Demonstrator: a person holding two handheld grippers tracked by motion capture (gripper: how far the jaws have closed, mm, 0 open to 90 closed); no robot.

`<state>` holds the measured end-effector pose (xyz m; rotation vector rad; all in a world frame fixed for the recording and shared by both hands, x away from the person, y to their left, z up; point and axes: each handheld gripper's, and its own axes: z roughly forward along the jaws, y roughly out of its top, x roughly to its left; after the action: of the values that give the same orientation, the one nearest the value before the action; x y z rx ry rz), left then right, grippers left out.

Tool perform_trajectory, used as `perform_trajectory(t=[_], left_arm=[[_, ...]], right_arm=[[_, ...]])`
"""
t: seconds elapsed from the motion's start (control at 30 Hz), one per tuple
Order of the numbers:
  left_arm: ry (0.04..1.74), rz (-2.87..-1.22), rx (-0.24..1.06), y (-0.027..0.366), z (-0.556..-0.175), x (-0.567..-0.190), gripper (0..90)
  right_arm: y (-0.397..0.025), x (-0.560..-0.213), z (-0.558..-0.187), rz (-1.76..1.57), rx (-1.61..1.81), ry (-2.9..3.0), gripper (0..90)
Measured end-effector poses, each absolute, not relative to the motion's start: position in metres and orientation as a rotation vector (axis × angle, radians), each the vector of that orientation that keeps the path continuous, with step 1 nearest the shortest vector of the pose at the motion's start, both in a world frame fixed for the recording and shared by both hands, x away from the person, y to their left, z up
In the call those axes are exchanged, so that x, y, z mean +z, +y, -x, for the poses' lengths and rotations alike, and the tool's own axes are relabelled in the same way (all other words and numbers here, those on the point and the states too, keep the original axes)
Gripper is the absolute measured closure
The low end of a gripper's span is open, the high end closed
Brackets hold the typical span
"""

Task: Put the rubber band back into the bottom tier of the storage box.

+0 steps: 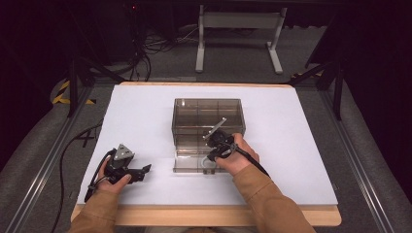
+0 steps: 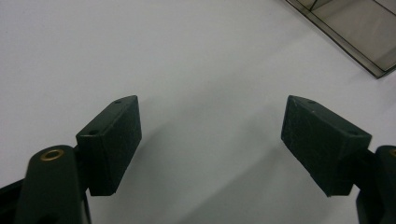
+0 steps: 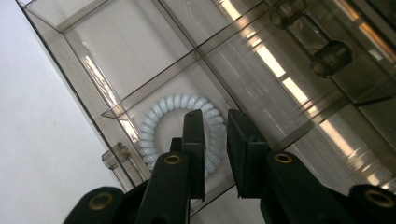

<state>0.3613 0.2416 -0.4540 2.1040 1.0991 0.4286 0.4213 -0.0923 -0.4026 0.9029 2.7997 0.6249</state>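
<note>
A smoky clear drawer box stands mid-table, its bottom drawer pulled out toward me. In the drawer's front compartment lies a white spiral hair tie; the same hair tie shows faintly in the high view. My right gripper reaches down into that compartment with its jaws drawn close on either side of the ring's right part. That gripper hangs over the drawer's right half. My left gripper rests open above bare table, with nothing between its pads. In the high view it sits at the front left.
The white table top has free room left, right and behind the box. A small knob sticks out of the drawer front. The drawer's corner lies ahead-right of the left gripper. Table legs and cables stand beyond the far edge.
</note>
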Motion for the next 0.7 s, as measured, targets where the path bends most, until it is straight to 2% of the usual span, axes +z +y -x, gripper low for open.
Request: perform_trajectory(t=[0.17, 0.47, 0.7], left_arm=[[1.101, -2.102, 0.427, 0.242, -0.361, -0.454, 21.0], [1.102, -2.097, 0.43, 0.242, -0.361, -0.454, 21.0], [1.103, -2.096, 0.431, 0.242, -0.361, -0.454, 21.0]], right_arm=[[-0.095, -0.398, -0.419, -0.901, 0.653, 2.78, 79.3], [-0.106, -0.385, -0.411, -0.837, 0.741, 2.768, 90.0], [-0.117, -0.381, -0.4, -0.785, 0.818, 2.753, 90.0]])
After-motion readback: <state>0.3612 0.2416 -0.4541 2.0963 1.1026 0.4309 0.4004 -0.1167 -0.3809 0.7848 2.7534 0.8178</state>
